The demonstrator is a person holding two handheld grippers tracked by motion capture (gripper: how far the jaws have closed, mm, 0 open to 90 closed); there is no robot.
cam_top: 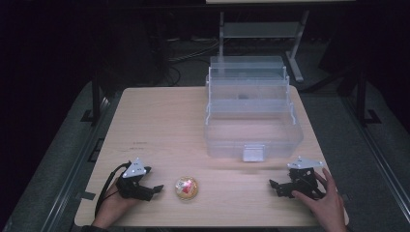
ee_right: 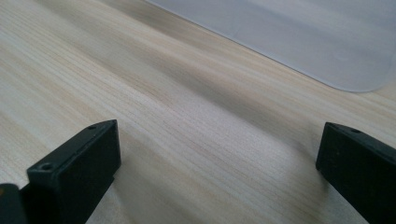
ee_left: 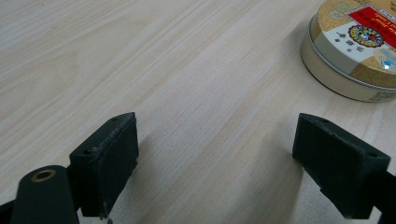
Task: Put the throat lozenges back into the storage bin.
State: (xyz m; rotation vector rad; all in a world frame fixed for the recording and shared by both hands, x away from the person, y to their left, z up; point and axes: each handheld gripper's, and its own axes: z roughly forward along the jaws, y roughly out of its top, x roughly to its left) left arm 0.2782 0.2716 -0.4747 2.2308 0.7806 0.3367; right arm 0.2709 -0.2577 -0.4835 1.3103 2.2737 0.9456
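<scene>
The round tin (cam_top: 186, 188) lies flat on the near part of the bench (cam_top: 164, 121), just right of the left gripper (cam_top: 155, 189), whose jaws stand wide apart and empty. The right gripper (cam_top: 273, 186), also wide open and empty, rests near the clear box (cam_top: 251, 125) (its tiers spread open). The pickup looks not yet begun; next, the left jaws must straddle the tin's low rim.

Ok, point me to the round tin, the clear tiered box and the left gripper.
round tin (cam_top: 186, 187), high view, middle of its printed lid
clear tiered box (cam_top: 253, 136), high view, front wall of the lowest tier
left gripper (cam_top: 153, 189), high view, gap between its open jaws
</scene>
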